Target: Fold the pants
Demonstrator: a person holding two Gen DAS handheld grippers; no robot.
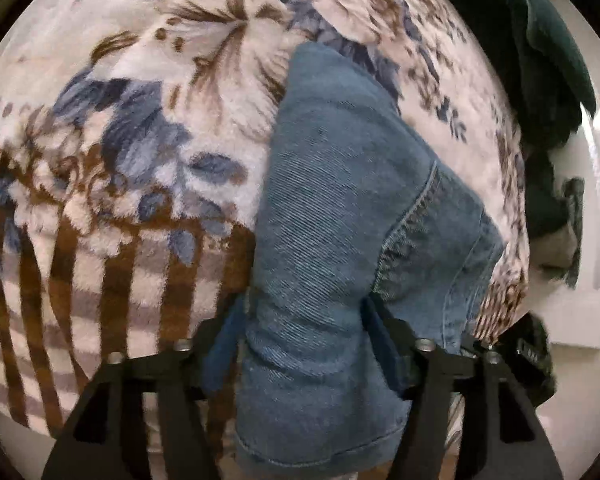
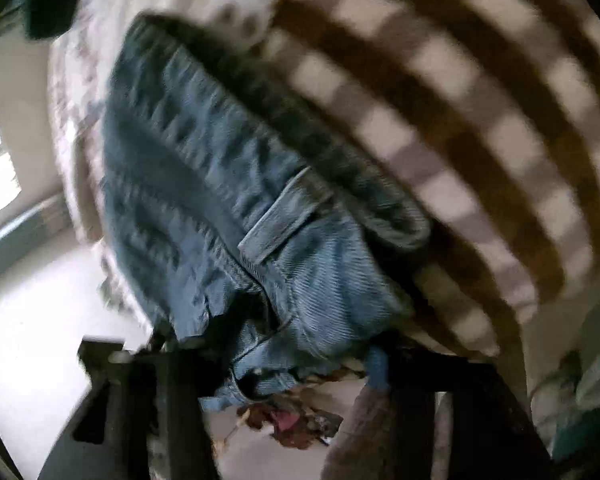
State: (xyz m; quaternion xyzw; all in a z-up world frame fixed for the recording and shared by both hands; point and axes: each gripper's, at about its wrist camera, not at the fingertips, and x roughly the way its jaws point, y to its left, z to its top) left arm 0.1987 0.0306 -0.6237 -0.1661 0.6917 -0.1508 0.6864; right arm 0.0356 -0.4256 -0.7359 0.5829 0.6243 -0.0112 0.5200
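Denim bunches between both grippers: the blue denim jeans [image 1: 340, 208] lie on a fleece floral blanket with brown stripes [image 1: 120, 128], which looks like a bed cover, near its edge with pale floor [image 2: 32, 320] beside and below.

Left gripper [image 1: 300, 320] stands about half open, a thick roll of jean leg filling the gap between its 2 fingers; fabric touches both pads, so it reads as a grip on the denim. Right gripper [image 2: 276, 352] is also partly open, with the waistband end between the fingers; that view is motion-blurred, so I cannot tell if the pads actually press.

Risks: bulky fold may slip out of the left gripper if the clamp is loose. Right side may catch only 1 layer, so the fold skews. Jeans sit close to the bed edge, so a pull could drag them off. Plush blanket may ruck up with the denim.

Look: mid-blue, faded, twill weave, stitched seam, belt loop [image 2: 284, 216] visible, hem hanging toward the camera in the left view. Crumpled, not yet flat.
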